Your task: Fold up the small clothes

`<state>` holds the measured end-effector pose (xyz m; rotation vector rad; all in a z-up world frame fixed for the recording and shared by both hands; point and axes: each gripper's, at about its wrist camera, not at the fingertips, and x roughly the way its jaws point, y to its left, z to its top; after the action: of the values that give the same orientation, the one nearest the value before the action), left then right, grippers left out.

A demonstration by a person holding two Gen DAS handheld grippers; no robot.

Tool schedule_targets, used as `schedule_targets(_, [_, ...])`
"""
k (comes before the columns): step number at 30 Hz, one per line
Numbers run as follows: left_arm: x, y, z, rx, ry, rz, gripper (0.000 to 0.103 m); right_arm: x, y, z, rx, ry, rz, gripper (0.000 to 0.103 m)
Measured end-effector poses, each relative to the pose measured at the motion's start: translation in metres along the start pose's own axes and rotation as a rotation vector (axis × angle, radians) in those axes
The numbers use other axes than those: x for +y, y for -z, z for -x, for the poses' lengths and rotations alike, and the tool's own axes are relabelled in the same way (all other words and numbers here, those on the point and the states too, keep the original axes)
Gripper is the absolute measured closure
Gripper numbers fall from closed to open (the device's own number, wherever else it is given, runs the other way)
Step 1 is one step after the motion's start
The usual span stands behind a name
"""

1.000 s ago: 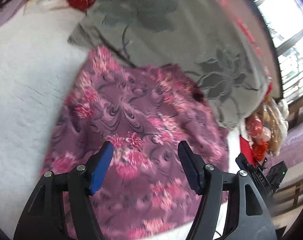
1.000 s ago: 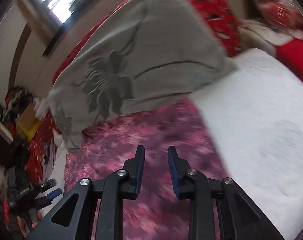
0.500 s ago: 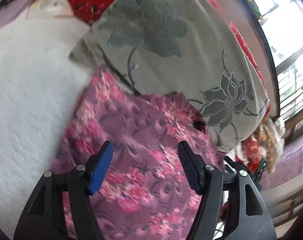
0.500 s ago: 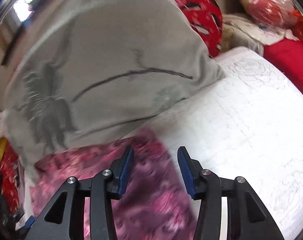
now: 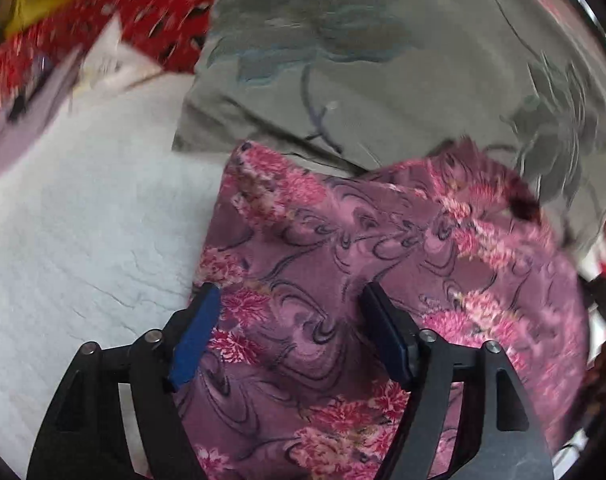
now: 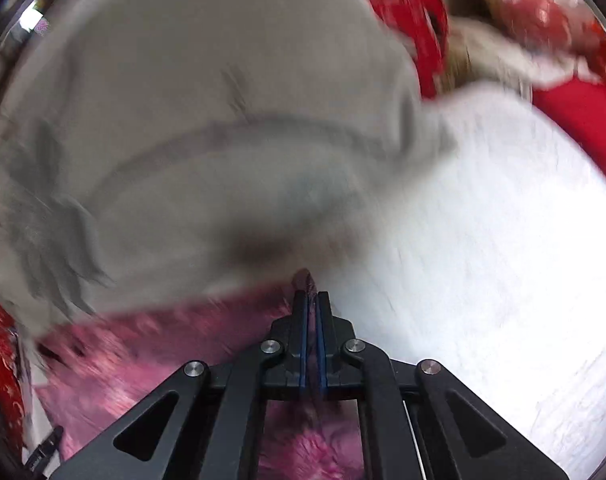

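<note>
Left wrist view
Surface: a white quilted bed point(image 5: 83, 232) filled the left half of the picture.
Background: a grey pillow with a dark flower print point(image 5: 383, 60) lay at the far side of the bed; red patterned cloth point(image 5: 151, 12) and a yellow object were blurred behind it.
Writing: no brand, label or lettering could be read.
Garment: the purple floral garment point(image 5: 343, 248) lay spread on the bed, its far edge touching the grey pillow.
Left gripper point(image 5: 291, 320): its jaws stood spread and were opening, above the garment's near left part, blue pads not pressing the cloth.

Right wrist view
Surface: the white bed point(image 6: 483, 260) took up the right side, much blurred.
Background: the grey pillow point(image 6: 203, 120) filled the upper left; red cloth point(image 6: 407, 12) showed at the top.
Right gripper point(image 6: 311, 300): pressed together, pinching a corner of the purple garment point(image 6: 143, 340), a tip of cloth poking out past the pads, just below the pillow's edge.
</note>
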<state>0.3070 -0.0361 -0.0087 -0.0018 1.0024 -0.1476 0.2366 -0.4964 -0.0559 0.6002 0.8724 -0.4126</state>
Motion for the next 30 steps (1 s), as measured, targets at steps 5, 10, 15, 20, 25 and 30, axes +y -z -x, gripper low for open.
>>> schedule_targets(5, [0.007, -0.004, 0.024, -0.03, 0.091, 0.057, 0.03, 0.019, 0.013, 0.059, -0.147, -0.119, 0.034, 0.09])
schedule_targets(10, [-0.001, 0.005, 0.005, 0.041, 0.016, 0.006, 0.029, 0.062, 0.05, 0.047, -0.049, -0.179, 0.155, 0.06])
schedule_targets(15, [-0.006, 0.009, 0.005, 0.026, -0.001, -0.022, 0.029, 0.095, 0.069, 0.031, 0.004, -0.029, 0.322, 0.058])
schedule_targets(20, [-0.003, 0.01, 0.005, 0.027, 0.007, -0.018, 0.029, 0.1, 0.077, 0.063, -0.059, -0.084, 0.31, 0.055])
schedule_targets(25, [-0.002, 0.008, 0.001, 0.023, 0.0, -0.026, 0.028, 0.082, 0.094, 0.043, 0.003, -0.035, 0.331, 0.048])
schedule_targets(30, [-0.001, 0.008, 0.01, -0.007, 0.025, -0.006, 0.028, 0.092, 0.097, 0.065, -0.026, -0.037, 0.336, 0.048])
